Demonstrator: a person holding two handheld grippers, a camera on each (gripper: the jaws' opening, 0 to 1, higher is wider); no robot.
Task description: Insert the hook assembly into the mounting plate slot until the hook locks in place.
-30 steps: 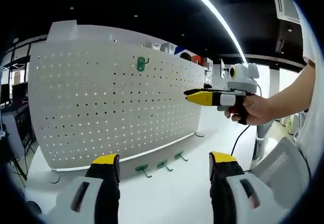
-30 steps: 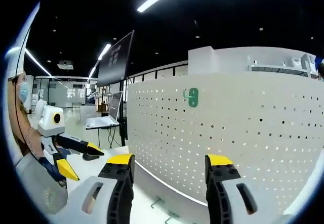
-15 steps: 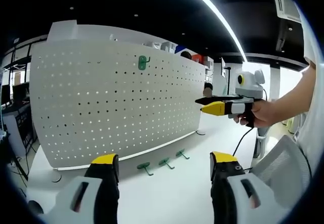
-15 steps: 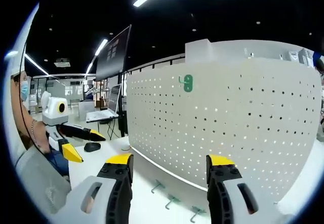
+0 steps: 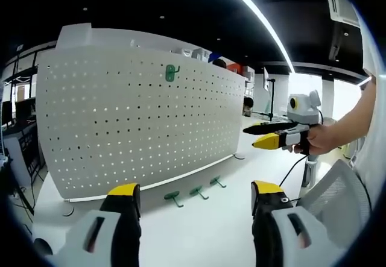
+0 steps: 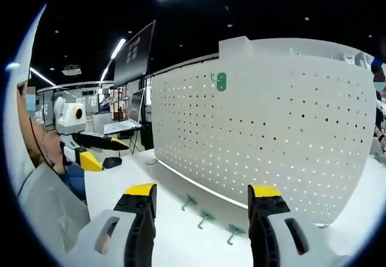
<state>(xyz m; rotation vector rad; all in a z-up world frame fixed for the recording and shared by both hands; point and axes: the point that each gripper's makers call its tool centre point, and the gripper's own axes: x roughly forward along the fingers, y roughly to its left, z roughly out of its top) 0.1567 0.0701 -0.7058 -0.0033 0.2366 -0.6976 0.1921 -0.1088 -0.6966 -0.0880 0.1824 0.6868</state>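
Observation:
A white pegboard mounting plate (image 5: 139, 122) stands upright on the white table (image 5: 205, 231), with one green hook (image 5: 172, 72) hanging near its top. Three more green hooks (image 5: 196, 191) lie in a row on the table at the board's foot. My left gripper (image 5: 194, 190) is open and empty, low in front of the board. My right gripper (image 5: 260, 135), held in a hand, hovers open off the board's right end. In the right gripper view the board (image 6: 271, 128), its hung hook (image 6: 221, 81) and the loose hooks (image 6: 205, 218) lie ahead of the open, empty right gripper (image 6: 202, 190). The left gripper (image 6: 104, 152) hovers at the left.
A person's arm and sleeve (image 5: 362, 116) fill the right edge of the left gripper view. Beyond the board's left end, in the right gripper view, are a dark mouse (image 6: 111, 162), a laptop (image 6: 120, 125) and a hanging black screen (image 6: 136, 62). Bare tabletop lies before the loose hooks.
The right gripper has drawn back from the board, moving right and lower in the left gripper view. The right gripper view has pulled back, bringing the three loose hooks into sight. Both stay open.

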